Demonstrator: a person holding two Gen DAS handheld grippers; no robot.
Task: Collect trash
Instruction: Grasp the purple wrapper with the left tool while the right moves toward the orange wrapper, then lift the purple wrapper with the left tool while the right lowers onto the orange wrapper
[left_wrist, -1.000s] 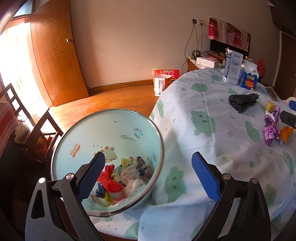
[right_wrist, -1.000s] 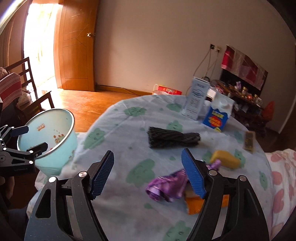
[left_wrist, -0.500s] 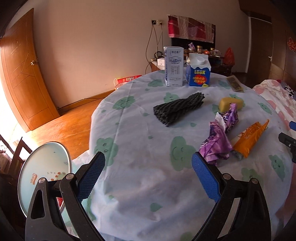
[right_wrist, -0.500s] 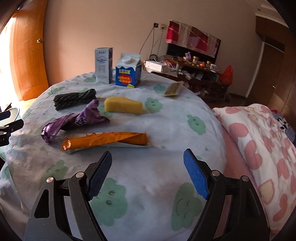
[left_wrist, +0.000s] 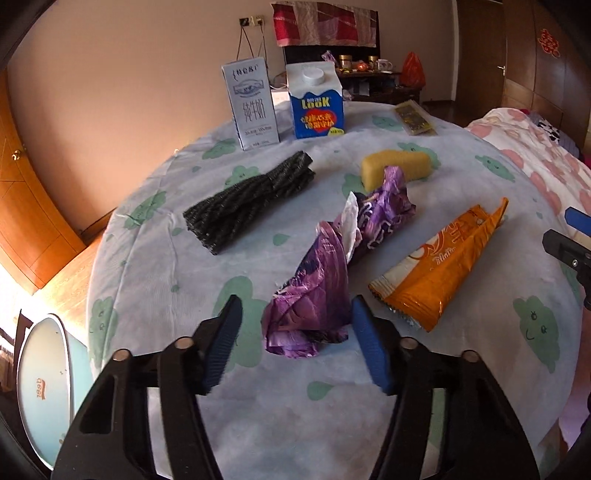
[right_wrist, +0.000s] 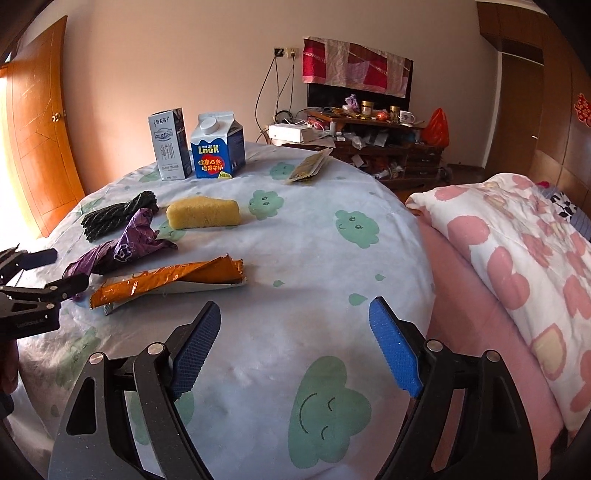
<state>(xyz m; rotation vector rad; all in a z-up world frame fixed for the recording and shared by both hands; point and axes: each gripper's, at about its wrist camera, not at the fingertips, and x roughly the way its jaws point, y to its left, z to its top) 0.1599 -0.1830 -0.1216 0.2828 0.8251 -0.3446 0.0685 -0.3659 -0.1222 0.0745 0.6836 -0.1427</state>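
Evidently the pick-up step: left claw (left_wrist: 295, 332) spread wide, blue pads either side of the near end of the crumpled purple wrapper (left_wrist: 325, 280), holding nothing, not yet touching as far as I can tell. Next move, by my reading: ease forward, close on the wrapper, carry it to the pale blue bin (left_wrist: 40, 384) at the surface's left edge. Film is light and crinkly; a shallow bite could slip.

Right claw (right_wrist: 295, 343) wide open, empty, over bare cloth. Orange wrapper (right_wrist: 166, 280) lies just beside the purple one.

Surface (right_wrist: 332, 266): round, cloud-print cloth. Also on it: black mesh roll (left_wrist: 251, 203), yellow sponge (left_wrist: 399, 166), two cartons (left_wrist: 284, 99). Bed (right_wrist: 517, 258) alongside; wooden door (right_wrist: 37, 129) beyond.
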